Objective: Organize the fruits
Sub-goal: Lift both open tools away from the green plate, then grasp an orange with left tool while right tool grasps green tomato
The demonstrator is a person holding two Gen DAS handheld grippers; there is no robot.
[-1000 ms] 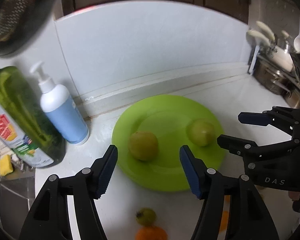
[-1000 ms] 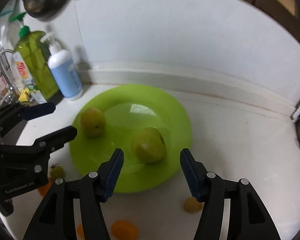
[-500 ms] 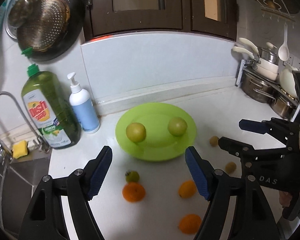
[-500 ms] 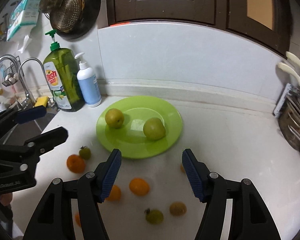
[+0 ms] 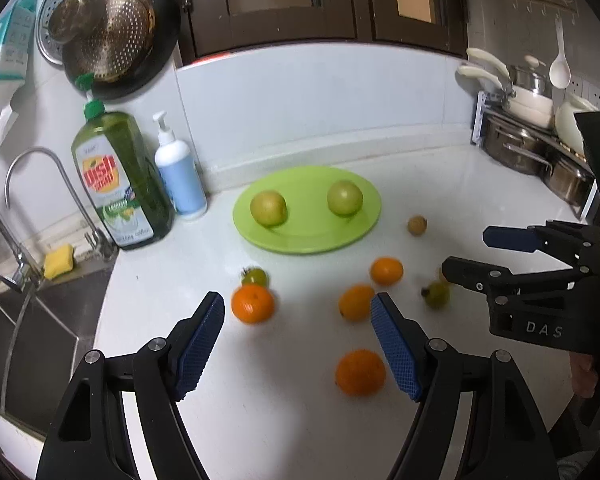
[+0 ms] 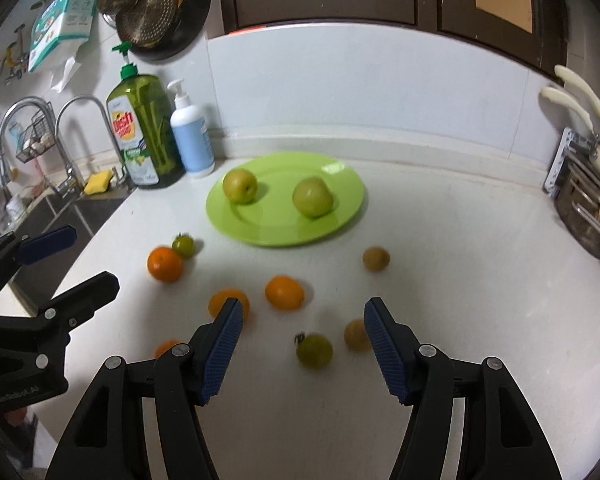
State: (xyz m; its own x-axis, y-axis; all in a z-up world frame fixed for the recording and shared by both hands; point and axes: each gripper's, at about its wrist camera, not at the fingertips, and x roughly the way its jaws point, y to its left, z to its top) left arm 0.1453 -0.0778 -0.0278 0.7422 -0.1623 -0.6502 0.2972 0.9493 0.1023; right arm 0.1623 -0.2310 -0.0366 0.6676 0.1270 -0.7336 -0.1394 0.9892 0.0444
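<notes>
A green plate [image 5: 308,236] [image 6: 284,232] sits on the white counter and holds two green apples [image 5: 268,208] [image 5: 344,198] [image 6: 240,186] [image 6: 312,197]. Several oranges [image 5: 253,303] [image 5: 360,372] [image 6: 284,292] [image 6: 165,264], small green tomatoes [image 5: 255,276] [image 6: 314,349] and small brown fruits [image 5: 417,225] [image 6: 375,259] lie loose on the counter in front of the plate. My left gripper [image 5: 298,346] is open and empty above the near counter. My right gripper [image 6: 303,346] is open and empty, well back from the plate.
A green dish soap bottle [image 5: 120,184] and a white-and-blue pump bottle [image 5: 180,176] stand left of the plate. A sink with a tap [image 5: 40,208] lies at the left. Steel pots [image 5: 532,148] stand at the right. A colander [image 5: 112,40] hangs on the wall.
Both grippers have pulled back and up from the plate, bringing the loose fruits on the counter into view. Both stay open. The apples rest on the plate as before.
</notes>
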